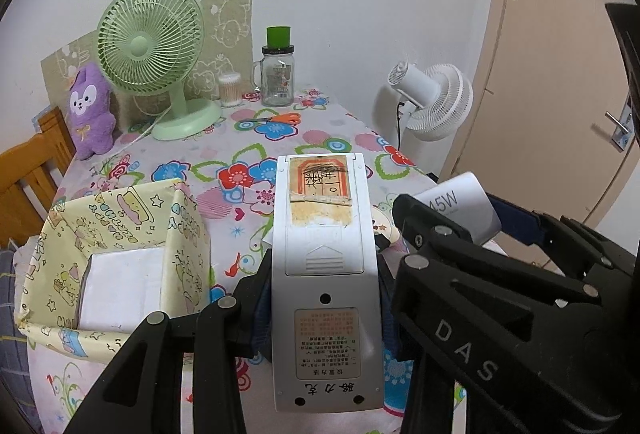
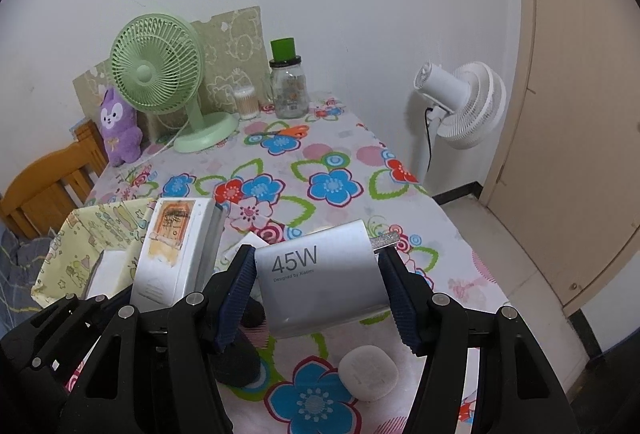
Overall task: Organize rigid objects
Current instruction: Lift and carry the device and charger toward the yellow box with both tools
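My left gripper (image 1: 324, 266) is shut on a grey-white remote control (image 1: 324, 234), held lengthwise with its back up and a worn orange sticker at its far end. My right gripper (image 2: 316, 262) is shut on a white 45W charger (image 2: 320, 274), blue pads pressing its two sides, metal prongs sticking out to the right. Both are held above the flowered tablecloth (image 2: 332, 185). A yellow patterned box (image 1: 108, 218) stands at the left, beside the remote, with a white box (image 1: 120, 286) inside. The charger (image 1: 460, 205) also shows at the right in the left wrist view.
A white rounded case (image 2: 370, 372) and a black object (image 2: 240, 358) lie under the right gripper. At the table's far end stand a green fan (image 2: 160, 73), purple plush (image 2: 118, 129), glass jar (image 2: 290, 89), cotton swabs (image 2: 246, 101) and orange scissors (image 2: 294, 131). A white floor fan (image 2: 460, 101) stands right.
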Demonstrator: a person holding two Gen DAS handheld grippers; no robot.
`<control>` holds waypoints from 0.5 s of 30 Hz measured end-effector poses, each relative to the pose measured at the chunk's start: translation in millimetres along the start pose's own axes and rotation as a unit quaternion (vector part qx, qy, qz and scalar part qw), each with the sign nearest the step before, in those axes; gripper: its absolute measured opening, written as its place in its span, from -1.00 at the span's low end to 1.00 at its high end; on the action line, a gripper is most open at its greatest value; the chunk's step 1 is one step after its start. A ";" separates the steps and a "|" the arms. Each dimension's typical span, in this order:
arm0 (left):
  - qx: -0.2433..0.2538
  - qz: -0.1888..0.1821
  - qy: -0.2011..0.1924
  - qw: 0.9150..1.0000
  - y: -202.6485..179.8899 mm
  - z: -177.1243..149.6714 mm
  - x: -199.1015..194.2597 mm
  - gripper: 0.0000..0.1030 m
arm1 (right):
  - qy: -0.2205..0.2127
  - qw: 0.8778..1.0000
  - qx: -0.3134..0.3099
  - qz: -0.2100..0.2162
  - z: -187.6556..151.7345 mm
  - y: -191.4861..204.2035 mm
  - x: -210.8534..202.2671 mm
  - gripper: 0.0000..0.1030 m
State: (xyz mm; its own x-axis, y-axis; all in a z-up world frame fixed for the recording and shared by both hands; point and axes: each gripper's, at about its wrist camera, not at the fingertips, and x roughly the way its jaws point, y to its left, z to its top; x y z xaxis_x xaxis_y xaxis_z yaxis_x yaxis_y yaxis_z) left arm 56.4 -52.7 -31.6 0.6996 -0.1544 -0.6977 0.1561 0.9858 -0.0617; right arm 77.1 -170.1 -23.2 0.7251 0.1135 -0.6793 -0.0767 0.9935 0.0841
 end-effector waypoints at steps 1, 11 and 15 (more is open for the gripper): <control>0.003 0.002 0.000 1.000 -0.2 -0.2 -0.8 -0.12 | -0.002 1.000 0.000 0.000 1.4 1.1 -1.9 0.28; -0.006 0.009 -0.004 1.000 20.5 5.1 -8.7 -0.12 | -0.008 1.000 -0.010 0.004 13.0 17.0 -6.8 0.27; -0.014 0.012 -0.006 1.000 32.2 8.5 -11.0 -0.12 | -0.005 1.000 -0.017 0.010 15.8 26.0 -5.4 0.27</control>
State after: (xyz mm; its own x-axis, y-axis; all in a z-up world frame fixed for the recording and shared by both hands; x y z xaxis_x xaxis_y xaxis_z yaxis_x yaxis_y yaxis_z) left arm 59.6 -19.8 -19.9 0.7113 -0.1312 -0.6905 0.1190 0.9907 -0.0656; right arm 82.0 -145.0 -5.8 0.7295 0.1326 -0.6710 -0.1139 0.9909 0.0720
